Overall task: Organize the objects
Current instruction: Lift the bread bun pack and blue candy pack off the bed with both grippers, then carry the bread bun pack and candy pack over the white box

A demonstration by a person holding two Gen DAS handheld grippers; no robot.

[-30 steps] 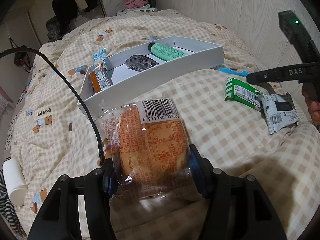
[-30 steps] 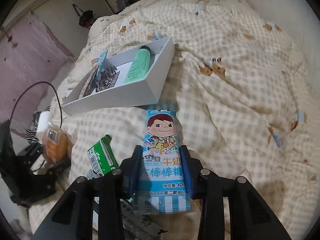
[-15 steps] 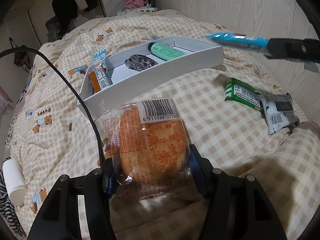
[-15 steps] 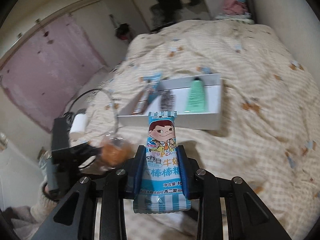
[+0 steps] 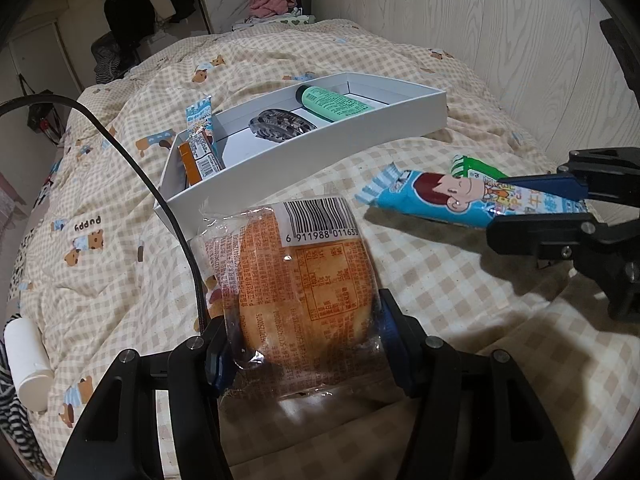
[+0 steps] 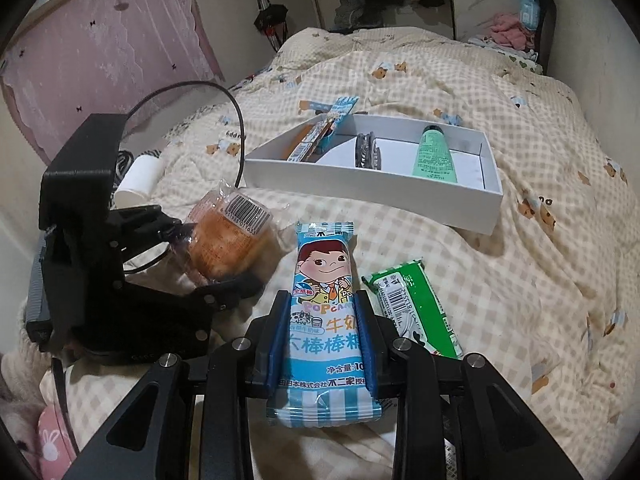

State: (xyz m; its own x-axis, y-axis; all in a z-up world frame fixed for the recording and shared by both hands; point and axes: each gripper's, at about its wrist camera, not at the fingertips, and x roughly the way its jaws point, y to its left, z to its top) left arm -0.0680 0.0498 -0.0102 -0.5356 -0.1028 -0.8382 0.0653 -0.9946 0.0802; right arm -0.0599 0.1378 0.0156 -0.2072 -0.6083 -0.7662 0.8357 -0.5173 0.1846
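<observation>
Checked cream quilt [image 5: 440, 288] with bear print, spread over bed; all items listed below on or above it.

White cardboard tray [image 5: 304, 160], long, open-topped, resting on quilt. Contents: mint-green tube [image 5: 334, 103] lying flat toward one end; dark ridged hair clip [image 5: 280, 125] near middle; orange snack packet [image 5: 192, 162] and blue-striped packet [image 5: 202, 124] propped against opposite end wall, upper ends sticking out above rim.

Left gripper [image 5: 302, 344]: black frame, blue pads. Clamped across clear-wrapped bun [image 5: 304, 284] (barcode and printed label facing up), fingers [image 5: 218, 354] pressing wrapper from both sides. Bun held just short of tray's near wall, above quilt.

Right gripper [image 6: 323, 340]: same build. Closed narrowly on blue candy packet [image 6: 322, 292] (cartoon child's face, blue and white stripes), fingers [image 6: 280, 336] gripping its long edges at mid-length. Packet raised off quilt, face end pointing toward tray, apart from it; just beside bun in left-wrist view.

Green wafer packet [image 6: 416, 312], loose on quilt, immediately beside right gripper, partly hidden behind candy packet in left-wrist view.

White cylindrical bottle [image 5: 26, 360], lying at quilt's edge, well apart from tray.

Black cable [image 5: 152, 184], arching from left gripper over quilt.

Background: pink curtain [image 6: 100, 60], dark clothes on rail [image 5: 132, 4], pale wood-grain wall panel [image 5: 460, 20].
</observation>
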